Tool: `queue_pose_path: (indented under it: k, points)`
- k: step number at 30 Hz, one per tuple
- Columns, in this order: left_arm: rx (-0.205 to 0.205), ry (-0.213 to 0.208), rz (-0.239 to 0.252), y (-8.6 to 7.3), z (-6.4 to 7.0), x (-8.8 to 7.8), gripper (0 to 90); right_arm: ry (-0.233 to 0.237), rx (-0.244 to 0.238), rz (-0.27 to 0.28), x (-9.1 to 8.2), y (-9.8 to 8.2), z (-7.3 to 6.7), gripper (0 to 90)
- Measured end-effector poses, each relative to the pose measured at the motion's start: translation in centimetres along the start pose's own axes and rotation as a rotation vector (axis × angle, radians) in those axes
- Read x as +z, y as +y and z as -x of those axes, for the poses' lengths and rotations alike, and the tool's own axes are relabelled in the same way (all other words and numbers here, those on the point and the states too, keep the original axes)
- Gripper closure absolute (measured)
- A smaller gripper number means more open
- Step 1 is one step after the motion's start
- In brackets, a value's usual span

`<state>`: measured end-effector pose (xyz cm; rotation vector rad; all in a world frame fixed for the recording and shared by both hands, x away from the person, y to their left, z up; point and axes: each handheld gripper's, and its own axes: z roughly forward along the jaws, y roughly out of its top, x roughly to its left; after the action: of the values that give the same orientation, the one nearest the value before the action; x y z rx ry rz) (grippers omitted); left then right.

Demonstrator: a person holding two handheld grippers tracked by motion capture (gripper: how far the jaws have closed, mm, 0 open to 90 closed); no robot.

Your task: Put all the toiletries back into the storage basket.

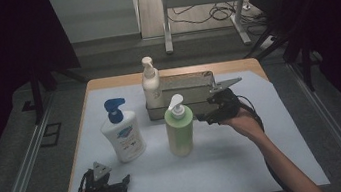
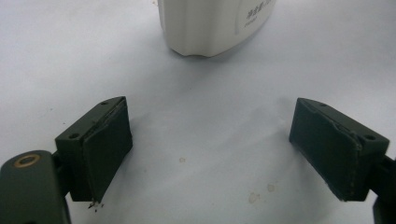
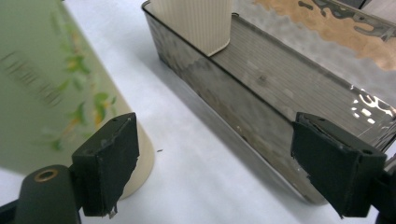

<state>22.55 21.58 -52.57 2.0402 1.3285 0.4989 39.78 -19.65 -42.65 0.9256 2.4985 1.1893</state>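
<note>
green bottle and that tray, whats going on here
A person works two grippers at a table. The right gripper, jaws open and empty, sits beside the green pump bottle, near the clear tray where a cream bottle already stands. The left gripper rests open near the white bottle with the blue pump.

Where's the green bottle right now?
In the high view the green bottle stands mid-table on the white sheet, just before the grey tray, between the blue-pump bottle and the right gripper.
</note>
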Motion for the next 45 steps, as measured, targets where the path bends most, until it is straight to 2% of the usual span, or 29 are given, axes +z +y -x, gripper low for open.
queue_pose_path:
  k: [8, 15, 23, 27, 36, 45]
  points:
    - [0.0, 0.0, 0.0, 0.0, 0.0, 0.0, 12.6, 0.019, -0.016, 0.002, -1.0, -1.0, -1.2, 14.5]
    - [0.0, 0.0, 0.001, 0.0, 0.0, 0.0, 12.6, 0.046, -0.063, 0.01, -1.7, -1.4, -2.7, 13.6]
    - [-0.001, 0.0, 0.001, 0.0, 0.0, 0.0, 12.6, 0.091, -0.089, 0.02, -2.1, -1.6, -4.2, 9.7]
    - [-0.001, 0.0, 0.001, 0.0, 0.0, 0.0, 12.6, 0.107, -0.103, 0.021, -2.0, -1.5, -4.9, 6.8]
    - [0.004, 0.0, 0.001, 0.0, 0.0, 0.0, 12.6, 0.142, -0.122, 0.012, -1.3, -0.9, -6.4, 6.8]
    - [0.004, -0.001, 0.001, 0.0, 0.0, 0.0, 12.6, 0.131, -0.137, 0.025, -0.2, -0.1, -7.2, 8.5]
